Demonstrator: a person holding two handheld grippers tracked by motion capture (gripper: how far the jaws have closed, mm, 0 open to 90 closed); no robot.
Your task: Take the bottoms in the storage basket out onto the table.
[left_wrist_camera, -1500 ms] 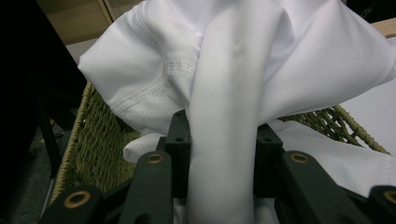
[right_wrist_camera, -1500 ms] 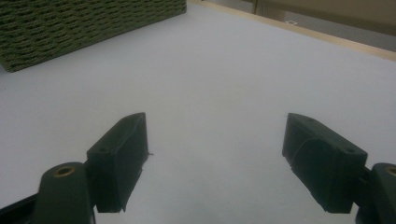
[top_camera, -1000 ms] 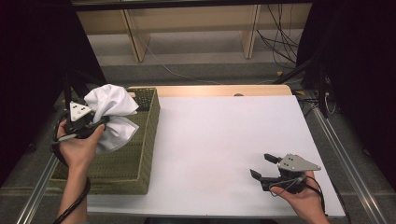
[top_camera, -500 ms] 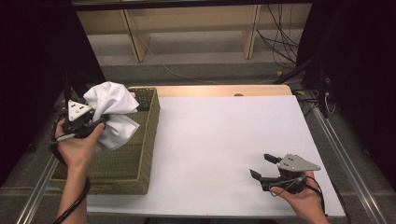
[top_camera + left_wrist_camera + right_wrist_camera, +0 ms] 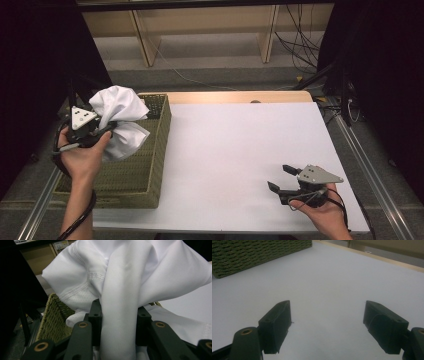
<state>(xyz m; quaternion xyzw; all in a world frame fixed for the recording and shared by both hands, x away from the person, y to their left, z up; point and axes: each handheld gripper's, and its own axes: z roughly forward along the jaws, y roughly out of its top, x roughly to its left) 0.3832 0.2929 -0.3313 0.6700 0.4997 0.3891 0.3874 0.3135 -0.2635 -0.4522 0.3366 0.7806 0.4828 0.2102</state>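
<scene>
The left gripper (image 5: 102, 131) has its jaws clamped on a bunched white cloth (image 5: 120, 120), holding it above the woven basket (image 5: 150, 165) at the left edge of the white tabletop (image 5: 240, 150). The right gripper (image 5: 280, 179) rests near the tabletop's front right corner, jaws spread with nothing between them. No readable writing appears on the cloth or basket.

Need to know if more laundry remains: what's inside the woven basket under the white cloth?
The white cloth, clamped in the left tool, hangs over the woven basket. It covers most of the interior, so I cannot tell.
</scene>
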